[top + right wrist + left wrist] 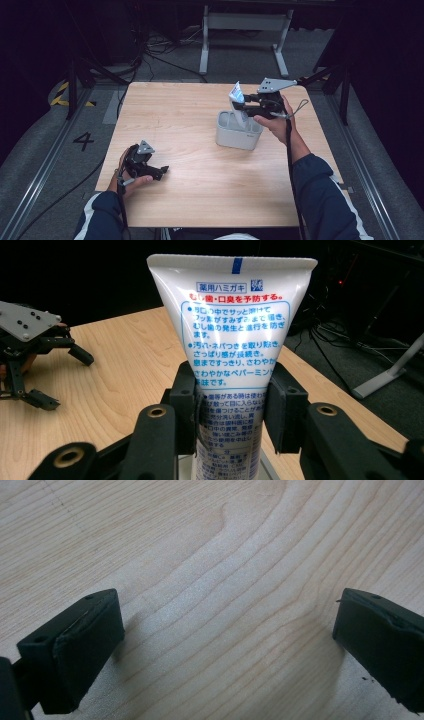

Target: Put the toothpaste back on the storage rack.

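We hold the toothpaste tube [235, 340] upright in the right gripper [248, 106], jaws clamped on its lower body, crimped end up, right over the grey holder [235, 135]. The cap end seems to sit already inside the holder's far compartment, though the high view is too coarse for us to be sure. We should lower straight, keep the tube vertical, and release only once it rests. Well left of the holder, our left gripper [225, 645] idles over the table [200, 185], jaws apart and empty.
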Tool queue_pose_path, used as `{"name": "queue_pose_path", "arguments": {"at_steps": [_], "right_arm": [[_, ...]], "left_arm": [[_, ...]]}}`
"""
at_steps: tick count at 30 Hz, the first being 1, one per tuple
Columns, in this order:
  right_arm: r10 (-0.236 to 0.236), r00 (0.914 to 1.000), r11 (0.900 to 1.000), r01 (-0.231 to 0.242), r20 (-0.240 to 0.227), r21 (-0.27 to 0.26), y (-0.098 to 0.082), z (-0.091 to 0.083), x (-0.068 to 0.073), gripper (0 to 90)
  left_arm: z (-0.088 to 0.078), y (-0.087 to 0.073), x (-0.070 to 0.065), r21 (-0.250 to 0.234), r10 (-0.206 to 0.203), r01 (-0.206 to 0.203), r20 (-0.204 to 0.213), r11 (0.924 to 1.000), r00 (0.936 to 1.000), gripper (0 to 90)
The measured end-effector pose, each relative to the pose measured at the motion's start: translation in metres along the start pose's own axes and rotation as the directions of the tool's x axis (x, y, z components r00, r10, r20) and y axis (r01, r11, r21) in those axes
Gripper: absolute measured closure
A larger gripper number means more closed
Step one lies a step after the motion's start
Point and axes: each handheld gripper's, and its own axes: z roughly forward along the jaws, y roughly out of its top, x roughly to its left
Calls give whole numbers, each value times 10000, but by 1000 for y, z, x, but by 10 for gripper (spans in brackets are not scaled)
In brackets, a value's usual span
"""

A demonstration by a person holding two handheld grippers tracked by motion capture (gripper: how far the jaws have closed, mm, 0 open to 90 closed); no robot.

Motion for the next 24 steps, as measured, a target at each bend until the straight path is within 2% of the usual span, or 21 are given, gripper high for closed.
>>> {"name": "queue_pose_path", "arguments": {"at_steps": [11,24], "right_arm": [[114,9999,9993,-115,42,363,-10,7,-3,634],[265,9996,9959,-265,18,869,-35,10,-6,630]], "left_arm": [[0,0,0,-2,-5,5,-7,10000,10000,3],[0,0,0,-7,-10,10,-10,10000,10000,3]]}}
